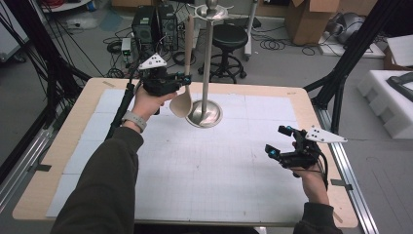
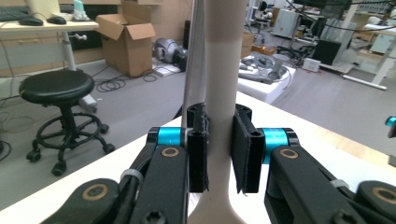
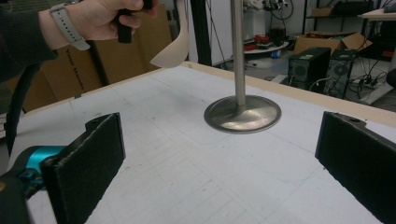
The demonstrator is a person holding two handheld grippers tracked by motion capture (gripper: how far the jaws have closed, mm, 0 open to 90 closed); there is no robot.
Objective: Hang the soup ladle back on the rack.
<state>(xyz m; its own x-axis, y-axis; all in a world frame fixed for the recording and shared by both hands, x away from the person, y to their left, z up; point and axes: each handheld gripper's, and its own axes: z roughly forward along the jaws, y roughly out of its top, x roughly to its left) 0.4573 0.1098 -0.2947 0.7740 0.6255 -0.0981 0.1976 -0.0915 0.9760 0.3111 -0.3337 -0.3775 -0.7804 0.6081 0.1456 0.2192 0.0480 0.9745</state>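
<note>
Cluttered lab floor, a stool and boxes lie beyond my gridded white table [image 1: 219, 165]. Just beside the metal stand [image 1: 207, 73], on its left, I hold the pale spoon [image 1: 184, 92] upright, bowl down and above the table. My left gripper [image 1: 182, 80] is clamped on its handle, low near the bowl. It looks light, stiff and smooth, so it could pivot or slip; gripping the flat of the handle squarely seems safest. My right gripper [image 1: 280, 141], well apart from the stand, has its jaws spread wide, holding nothing.
</note>
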